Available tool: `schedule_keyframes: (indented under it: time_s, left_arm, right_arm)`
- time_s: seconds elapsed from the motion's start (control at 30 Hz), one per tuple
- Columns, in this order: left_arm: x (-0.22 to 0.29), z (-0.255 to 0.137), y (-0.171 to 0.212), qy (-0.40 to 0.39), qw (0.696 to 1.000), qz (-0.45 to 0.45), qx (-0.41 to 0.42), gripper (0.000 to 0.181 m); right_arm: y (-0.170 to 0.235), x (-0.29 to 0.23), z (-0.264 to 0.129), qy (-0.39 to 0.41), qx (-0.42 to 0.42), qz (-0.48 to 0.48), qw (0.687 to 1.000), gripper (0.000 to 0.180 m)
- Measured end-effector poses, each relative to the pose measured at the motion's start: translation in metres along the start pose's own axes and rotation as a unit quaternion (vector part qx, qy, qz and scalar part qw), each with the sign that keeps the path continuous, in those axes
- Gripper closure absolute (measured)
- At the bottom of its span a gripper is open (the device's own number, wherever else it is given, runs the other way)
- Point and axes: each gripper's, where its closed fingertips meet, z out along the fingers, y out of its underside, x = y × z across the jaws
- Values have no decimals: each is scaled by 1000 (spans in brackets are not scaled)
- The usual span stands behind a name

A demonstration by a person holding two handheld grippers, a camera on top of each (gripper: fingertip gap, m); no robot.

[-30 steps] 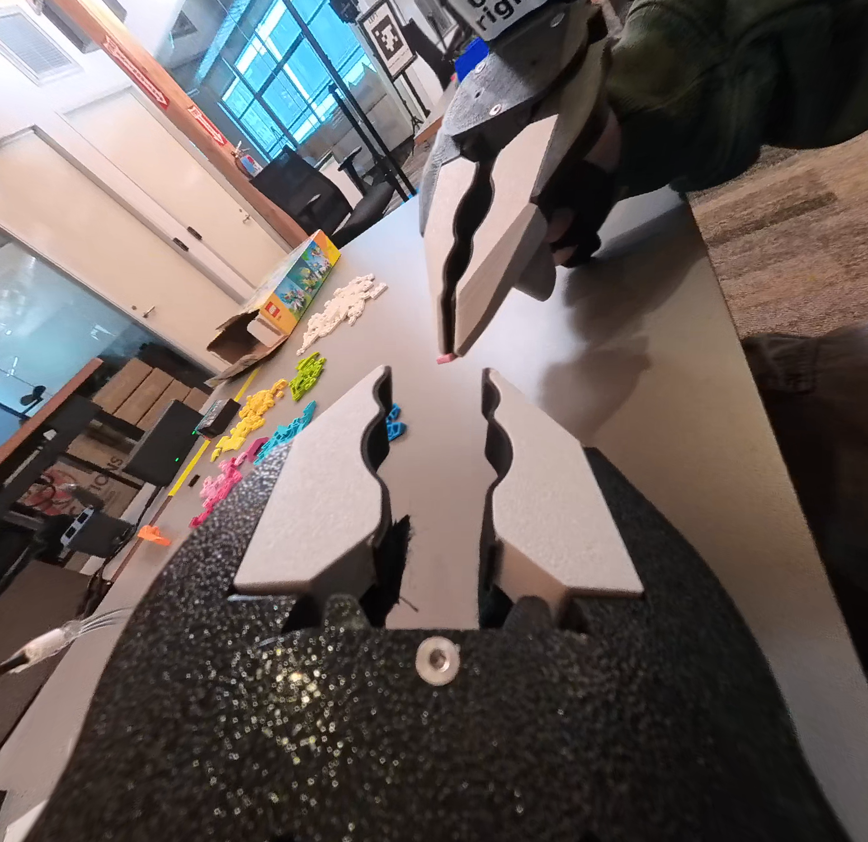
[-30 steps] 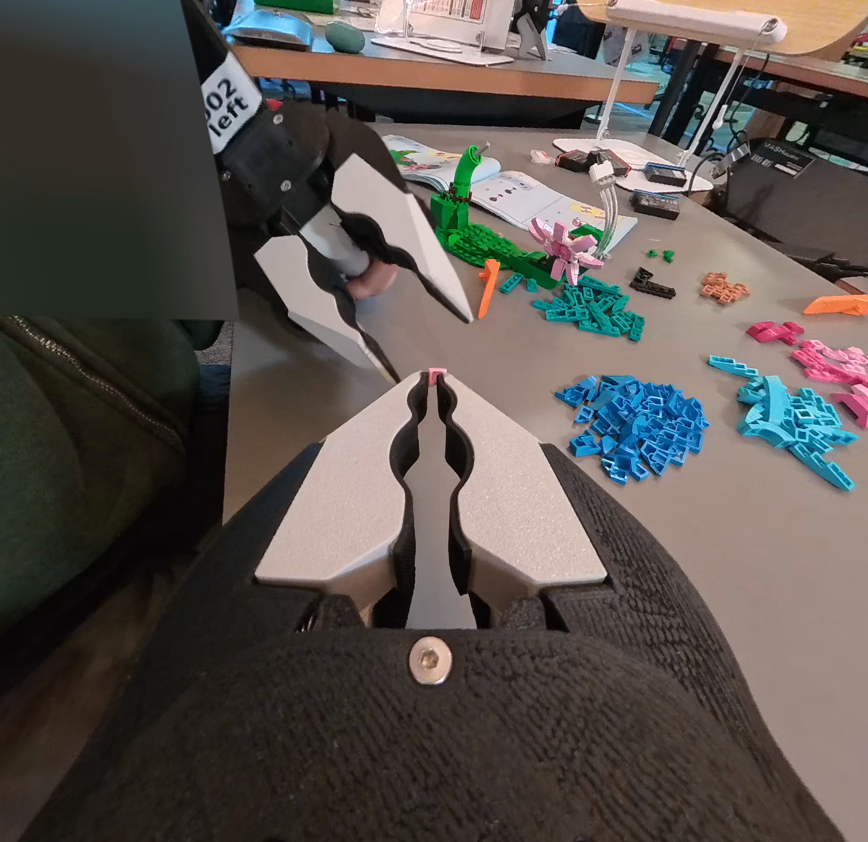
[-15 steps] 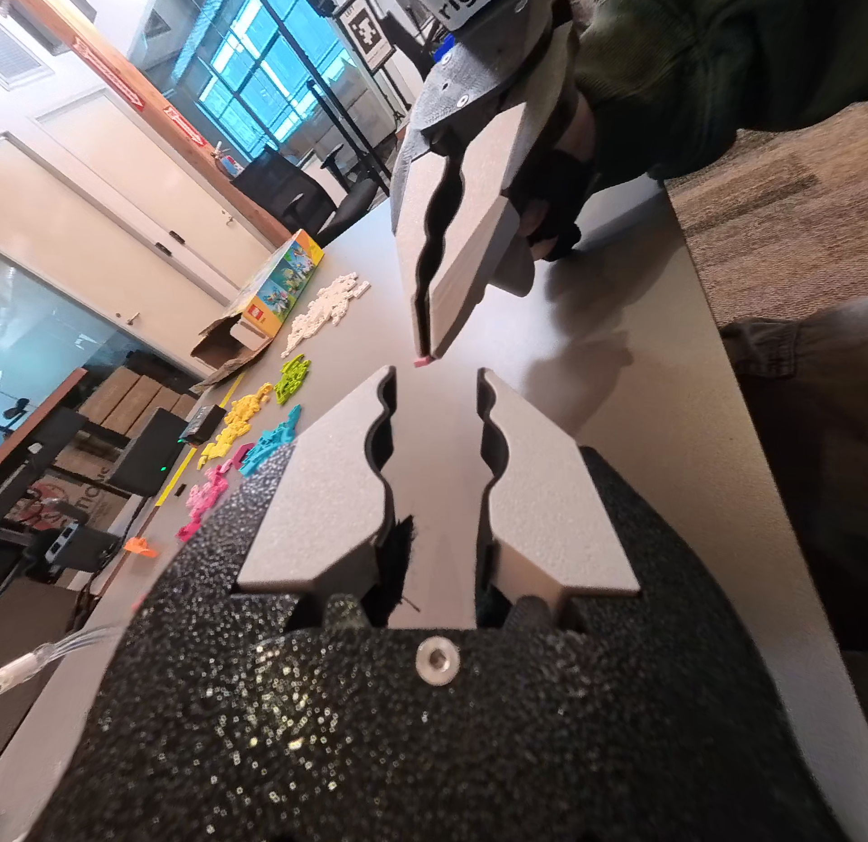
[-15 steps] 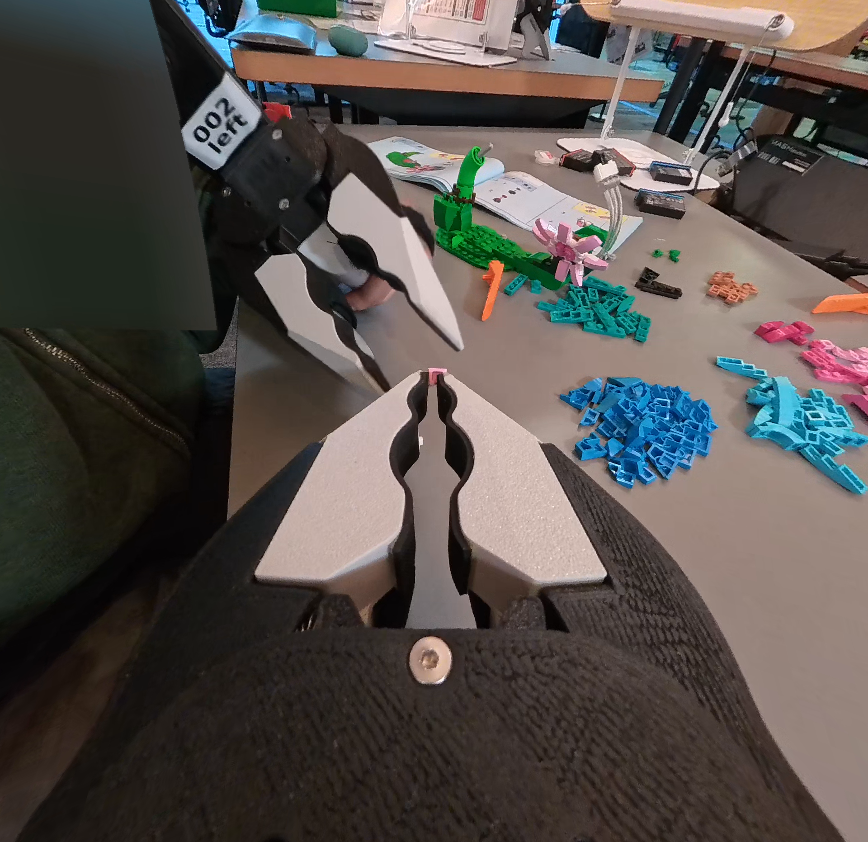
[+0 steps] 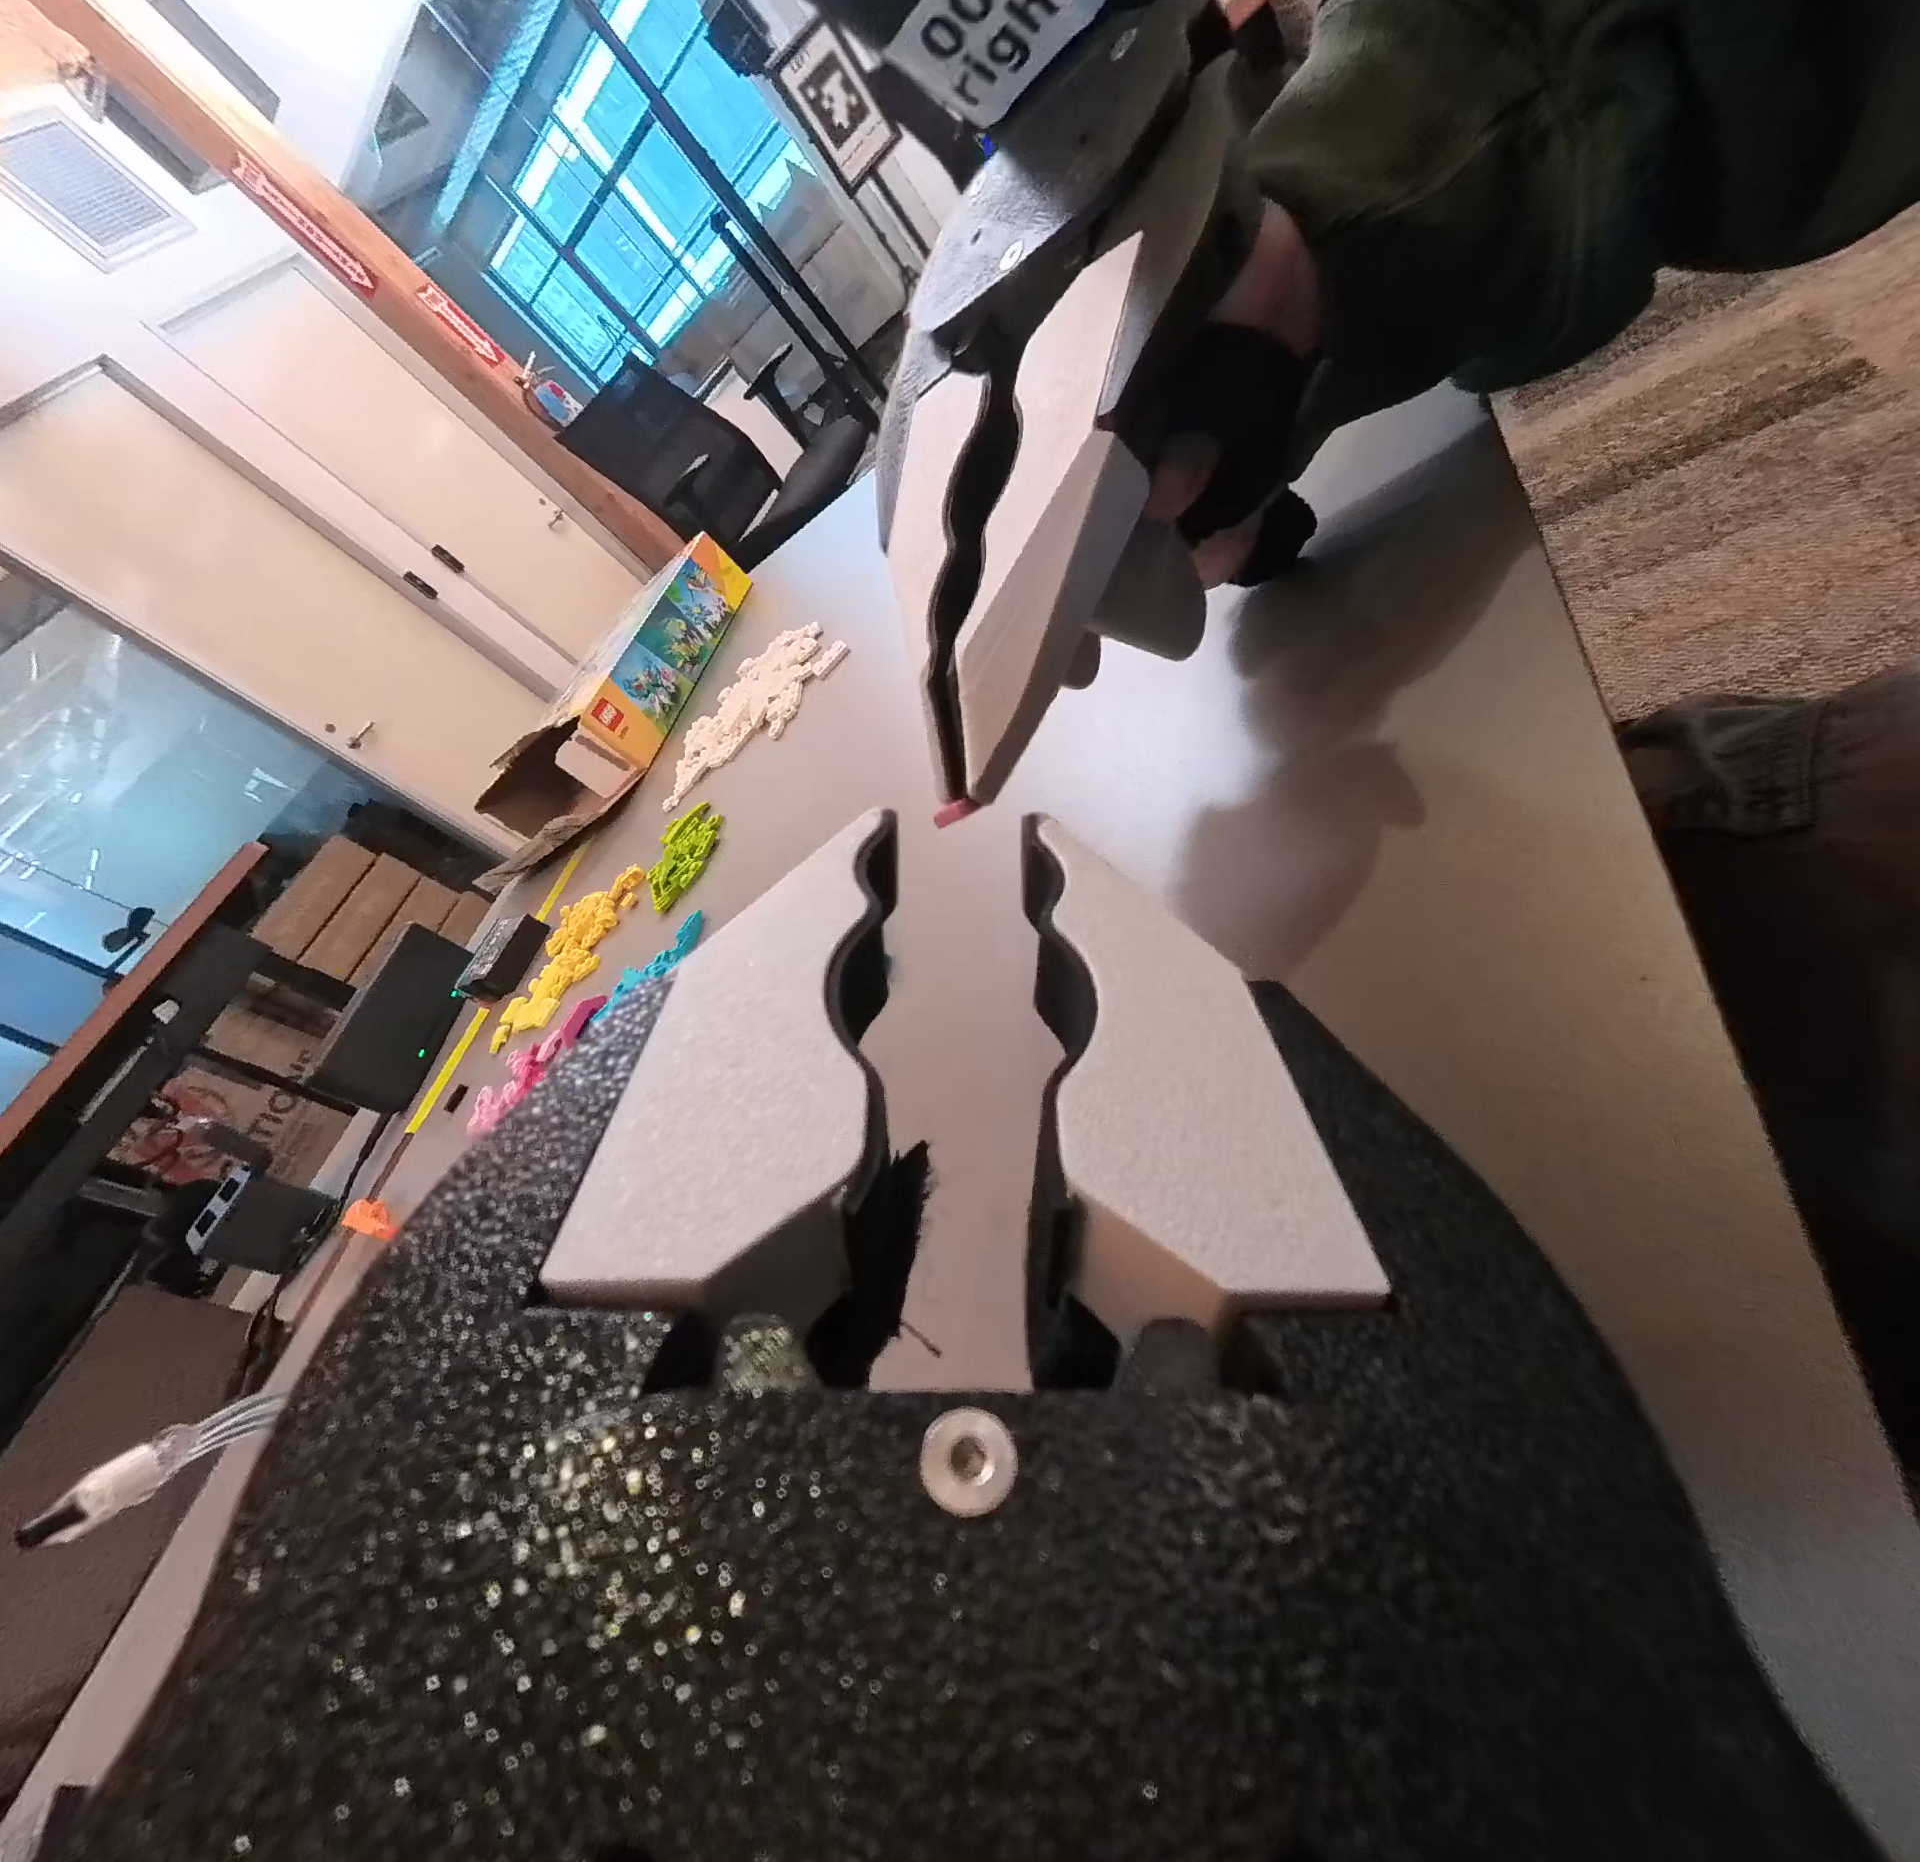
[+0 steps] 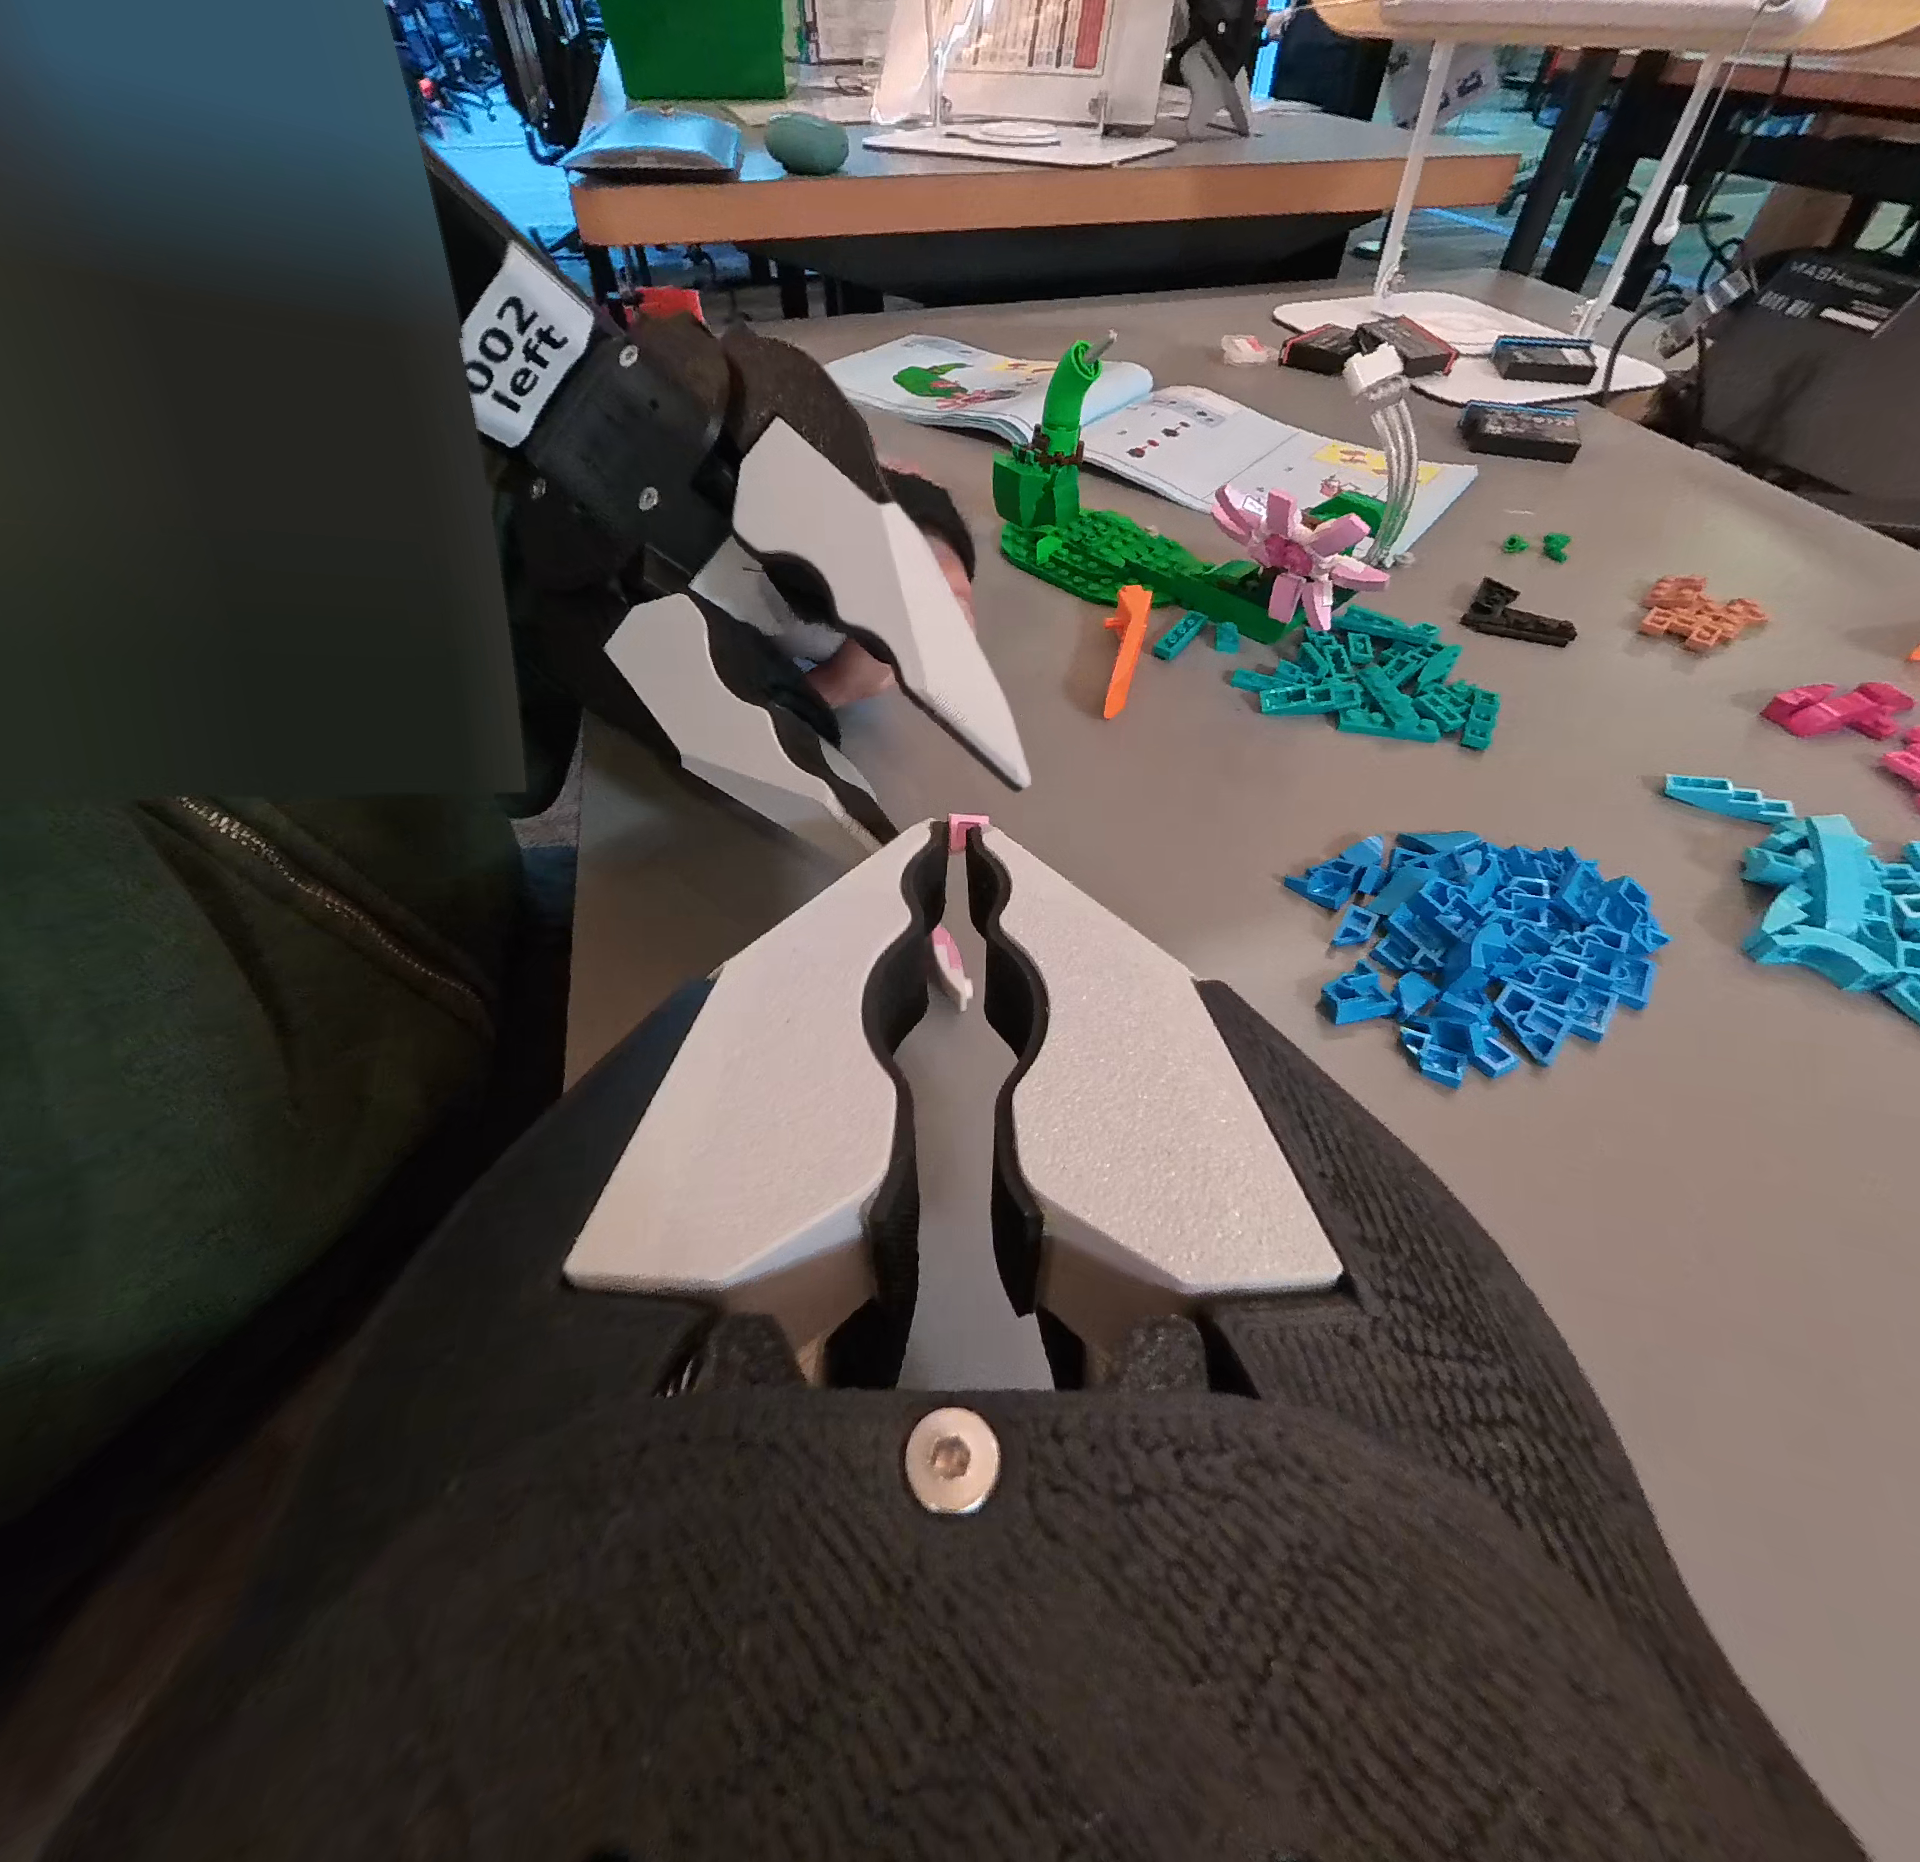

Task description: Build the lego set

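Observation:
My right gripper is shut on a small pink lego piece at its tips. In the left wrist view the right gripper points down, and the pink piece hangs just above the gap of my left gripper. The left gripper is open and empty, and it also shows in the right wrist view, tips either side of the pink piece. A pink and white piece shows through the right gripper's gap; I cannot tell whether it is held. The green lego build with a pink flower stands farther back.
The grey table holds a blue pile, a teal pile, an orange piece and an open instruction booklet. The set's box and white, lime and yellow piles lie to the left. The table edge is on the right.
The right gripper's tip with the pink piece has come closer to the gap between the open left fingers. A pink and white piece now shows in the right gripper's gap.

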Motion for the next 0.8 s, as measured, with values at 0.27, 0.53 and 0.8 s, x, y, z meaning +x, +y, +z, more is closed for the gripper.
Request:
schedule_keyframes:
  time_s: [0.27, 0.53, 0.8]
  left_arm:
    - [5, 1, 1, 1, 999, 44, -8, 173]
    - [8, 3, 5, 9, 998, 56, -26, 180]
    - [-8, 4, 14, 15, 995, -88, -51, 180]
  right_arm:
    - [4, -6, 1, -23, -13, 11, 1000, 178]
    - [3, -5, 2, -15, -12, 7, 1000, 180]
    - [-2, 9, 0, 74, -18, -124, 989, 174]
